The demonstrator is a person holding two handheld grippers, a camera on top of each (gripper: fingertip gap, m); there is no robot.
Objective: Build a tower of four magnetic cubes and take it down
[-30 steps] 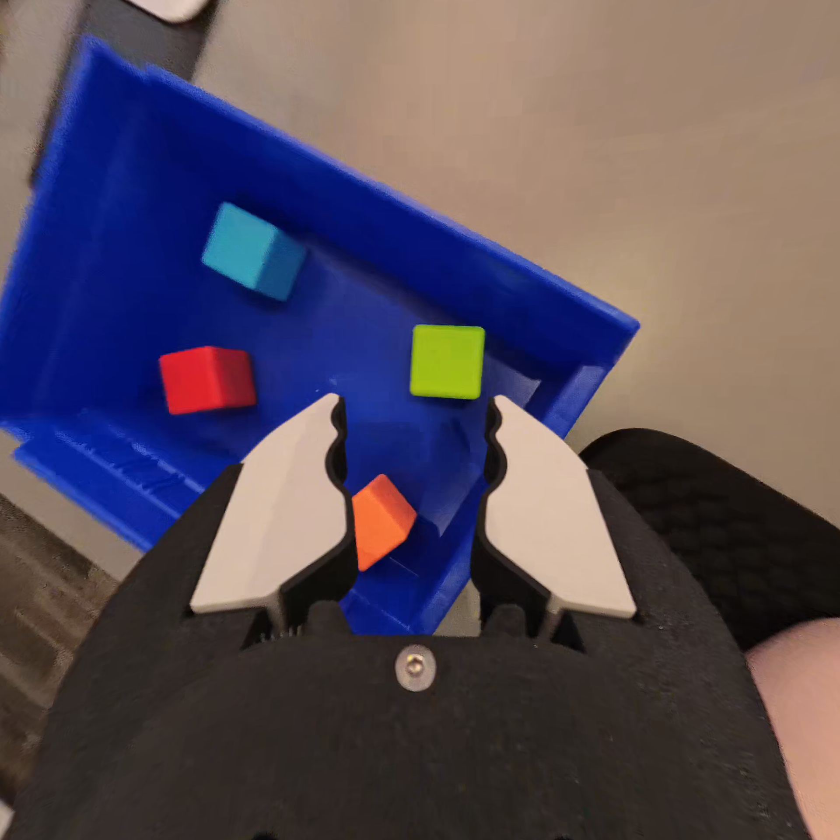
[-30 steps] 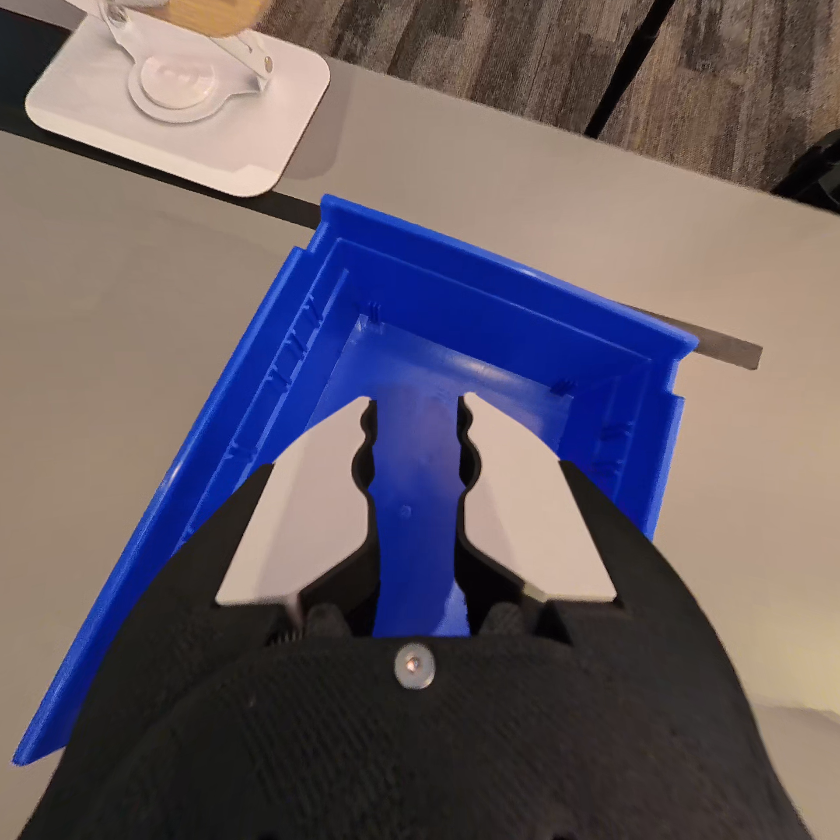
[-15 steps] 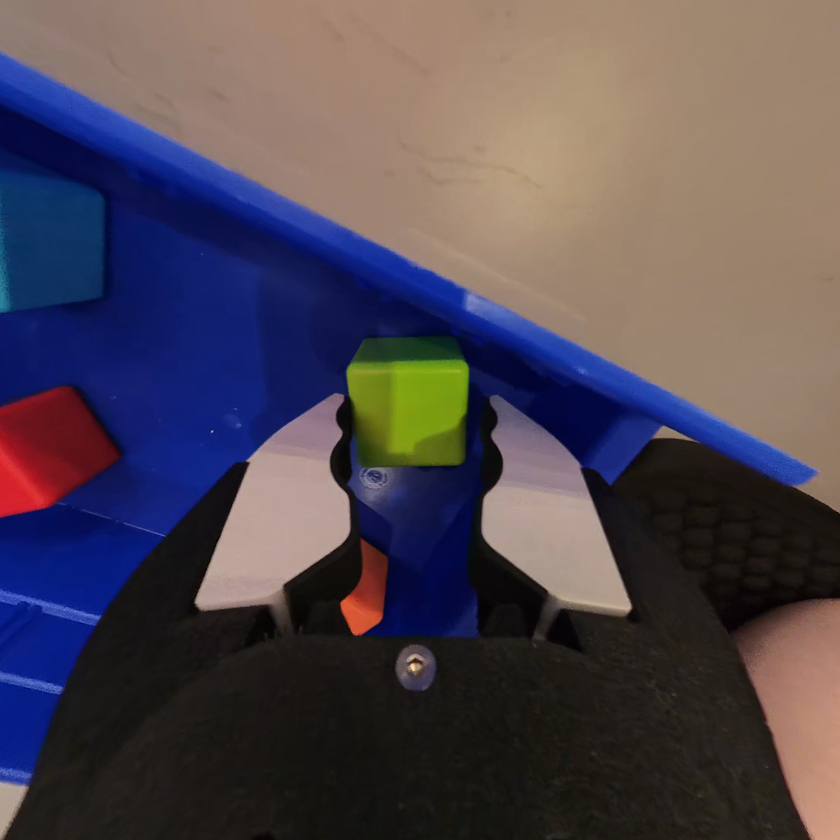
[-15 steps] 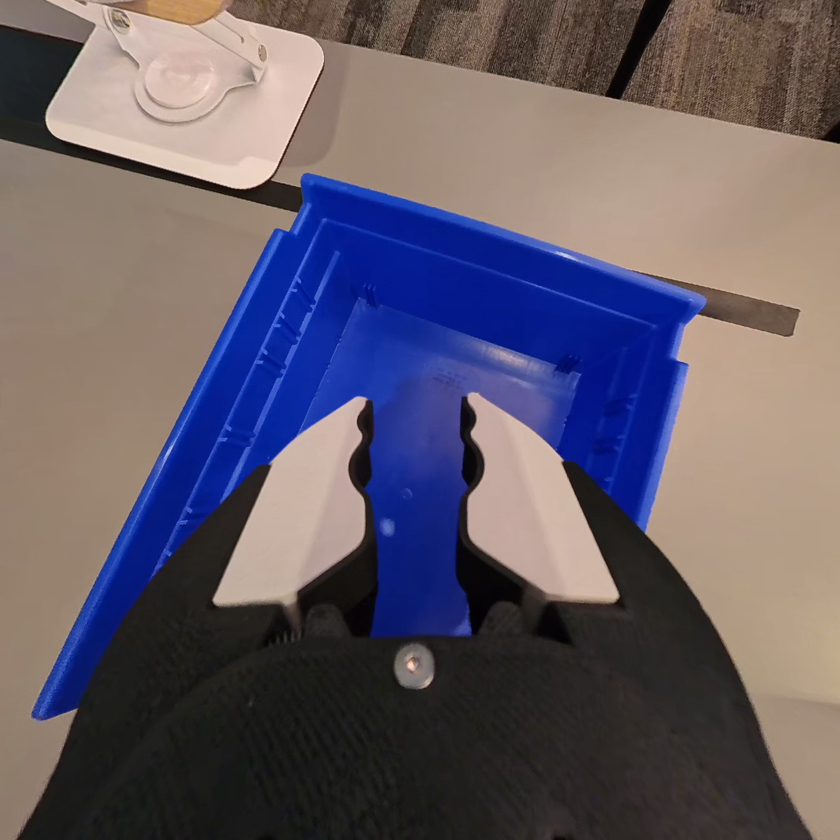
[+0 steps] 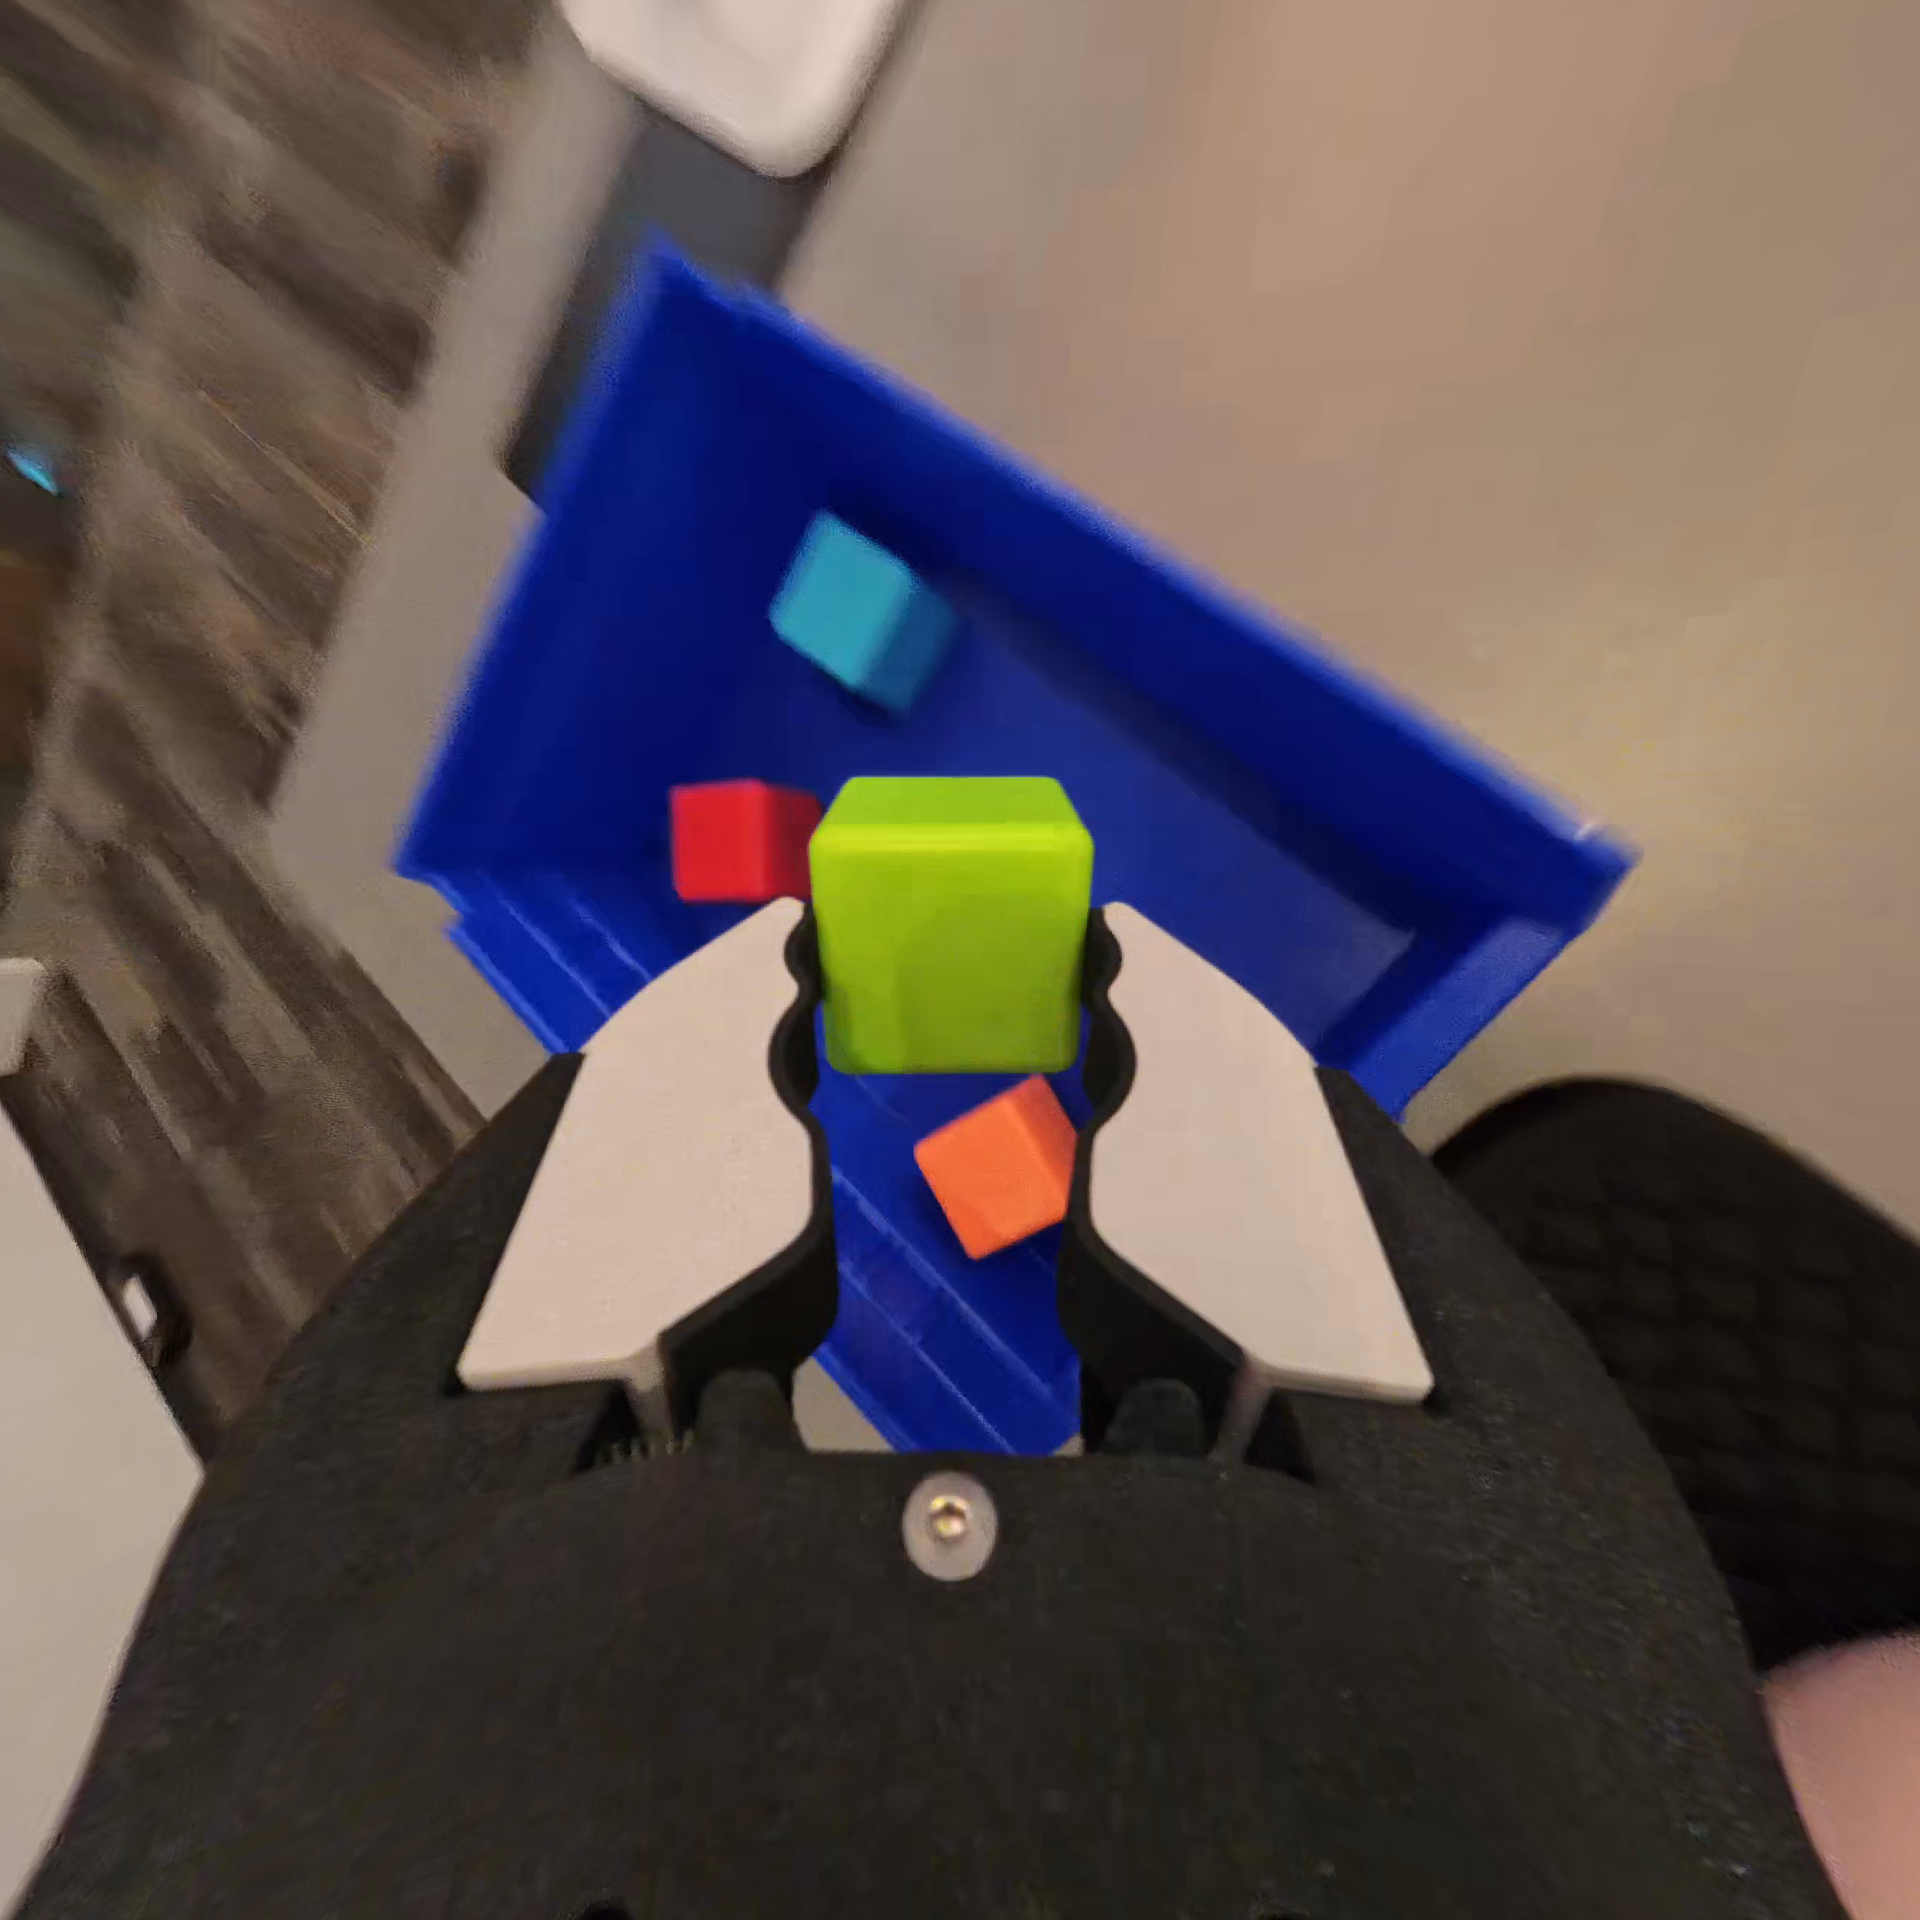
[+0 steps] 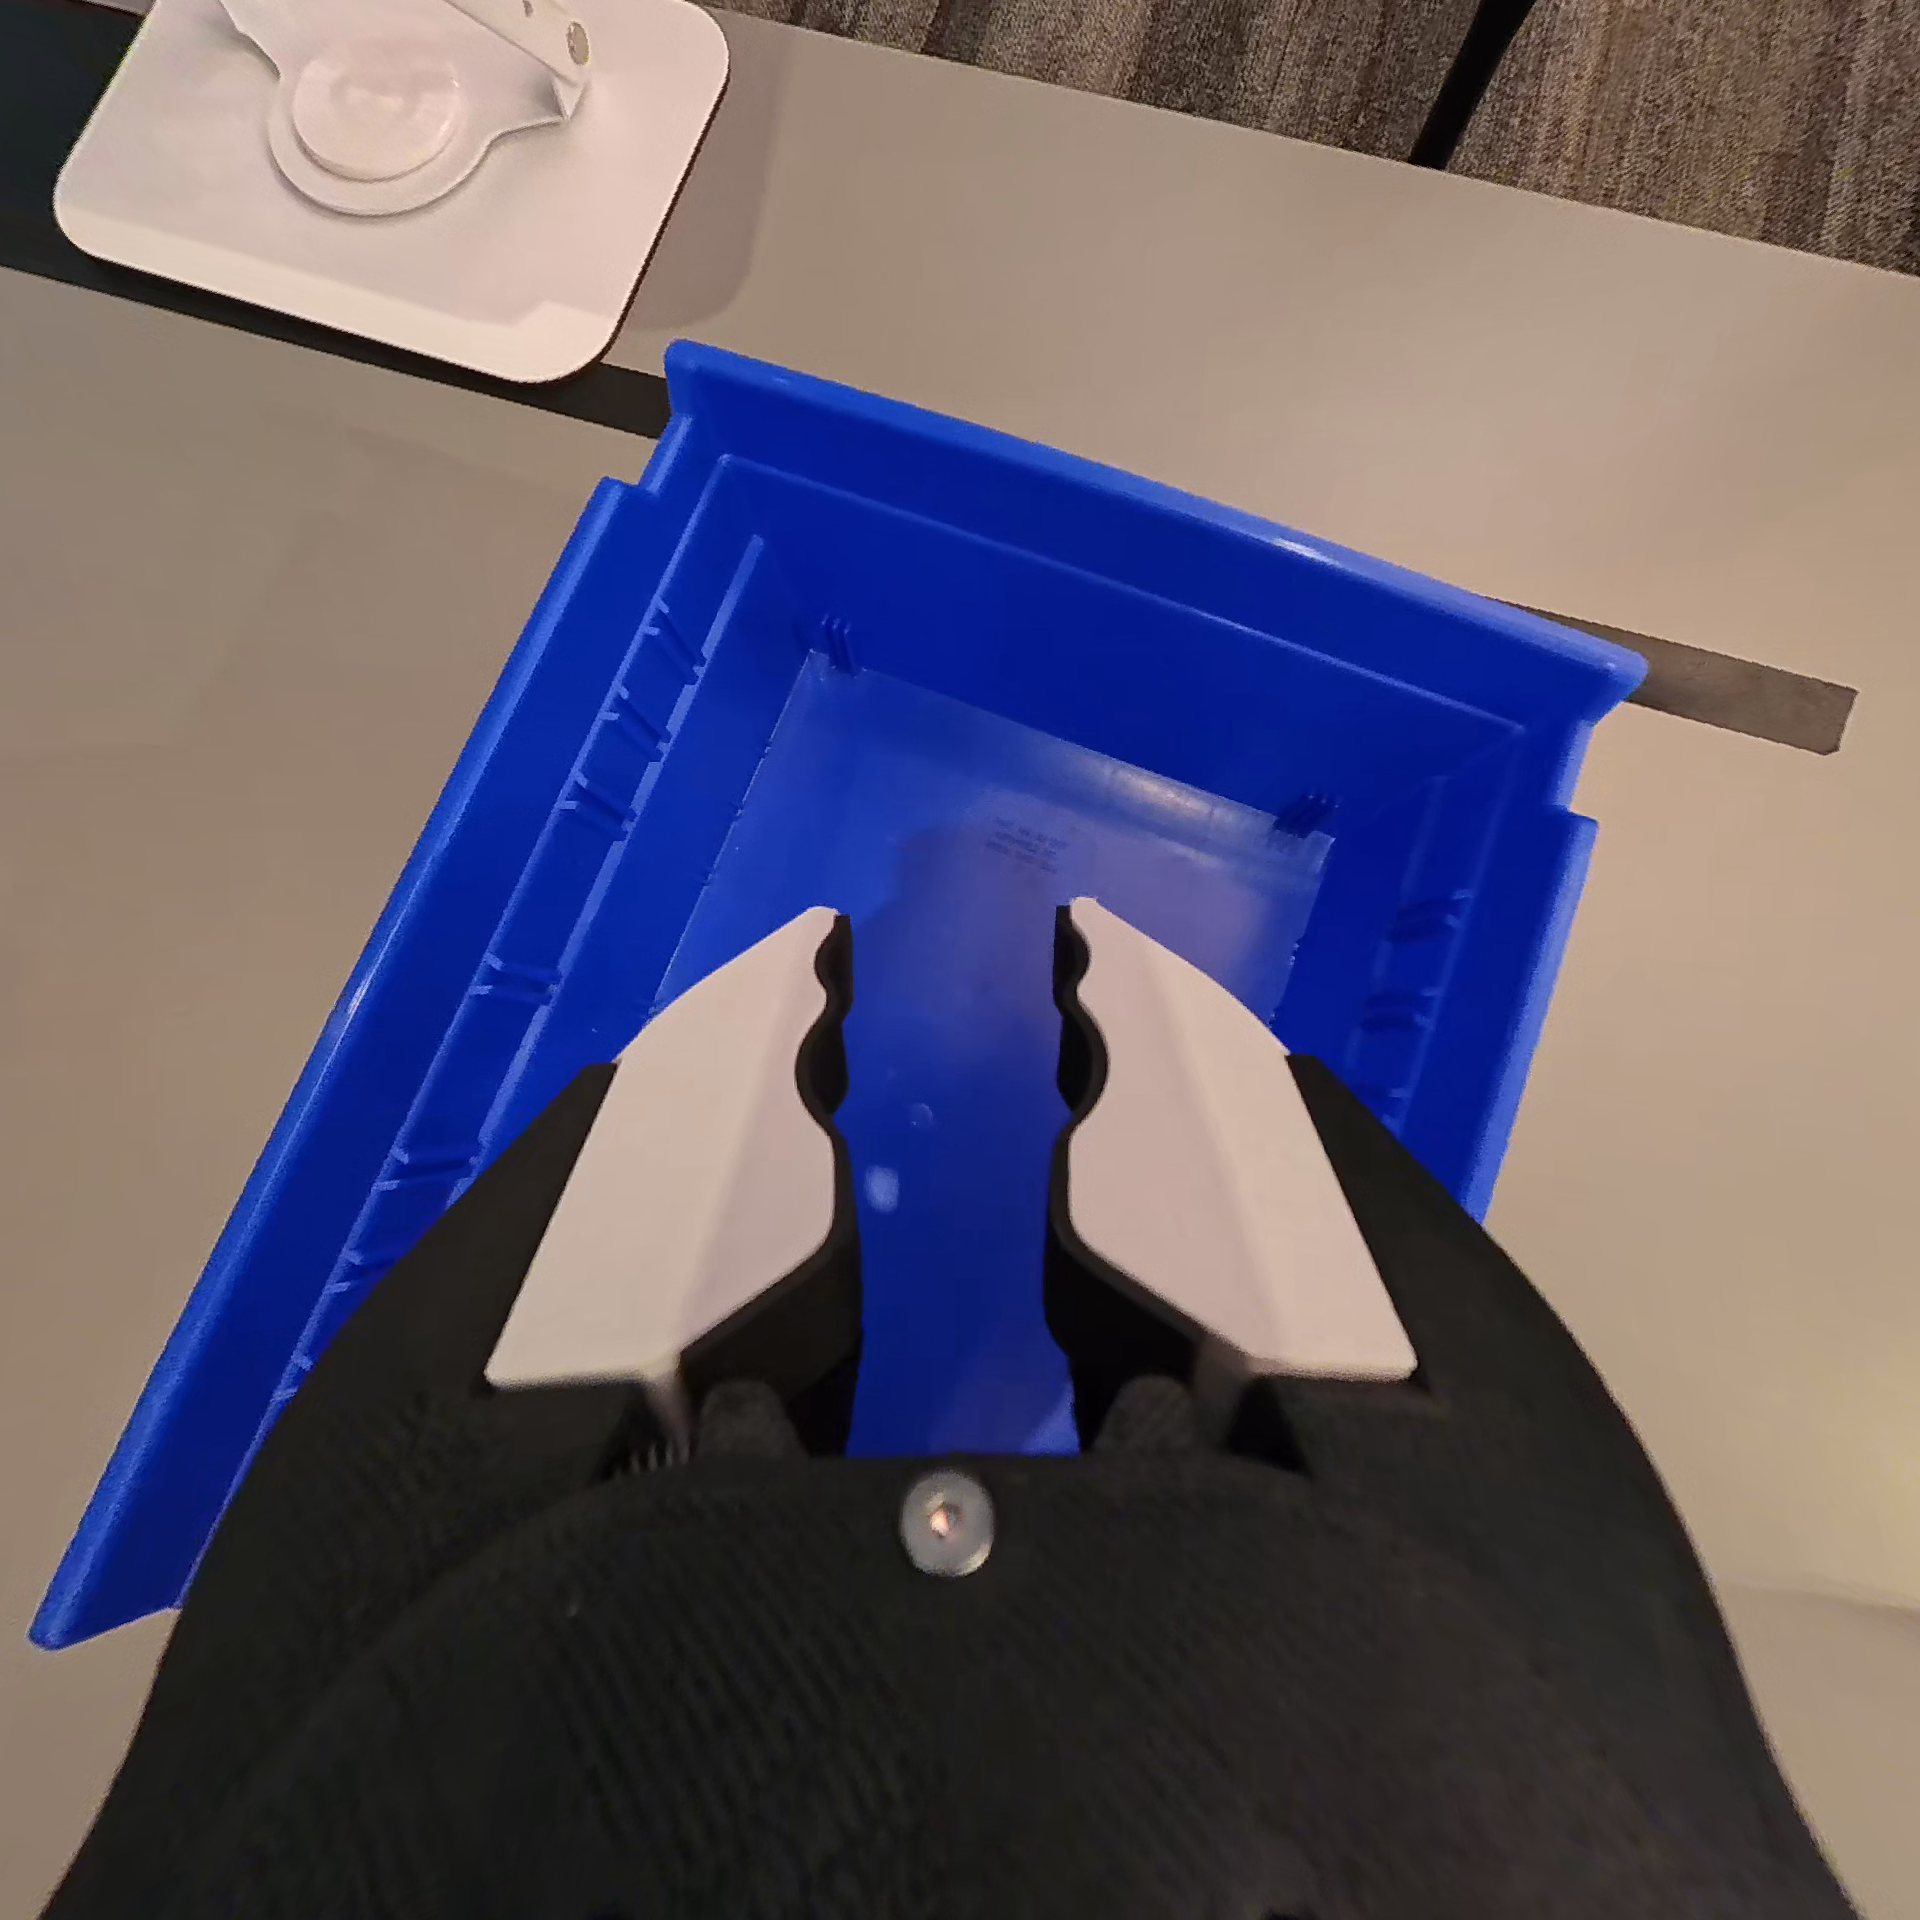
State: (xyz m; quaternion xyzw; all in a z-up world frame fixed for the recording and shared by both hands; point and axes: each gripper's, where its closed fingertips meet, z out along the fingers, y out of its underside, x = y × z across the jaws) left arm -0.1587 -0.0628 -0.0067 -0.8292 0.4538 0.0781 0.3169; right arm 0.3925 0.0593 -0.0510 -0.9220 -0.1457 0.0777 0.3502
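- The left tool (image 5: 951, 935) is clenched on the green cube (image 5: 948, 925), its tips pressing the cube's two side faces; the cube is held in the air above the blue bin (image 5: 1226, 665).
- The right tool (image 6: 951, 920) is released, with nothing between its fingers, and it points down into a bin (image 6: 1039, 540) whose floor shows no cubes.
- Below the green cube, on the bin floor, the orange cube (image 5: 997, 1164) lies nearest, tilted on its corner line; the red cube (image 5: 738, 836) sits farther in, and the cyan cube (image 5: 857, 608) lies near the far wall. All three are apart from each other.
- Step in hand, as I judge it: the first cube is being carried out for the tower's base. None is stacked yet.
- The next move calls for setting the green cube down flat on bare desk (image 5: 1455, 312), or on the bin floor under the right tool, then letting go without dragging it.
- Only the left view shows the cubes. Only the right view shows clearly the white stand (image 6: 395, 166) at the desk's far edge; in the left view it is a blurred pale patch.
- Whether the two views show one bin or two, I cannot tell.
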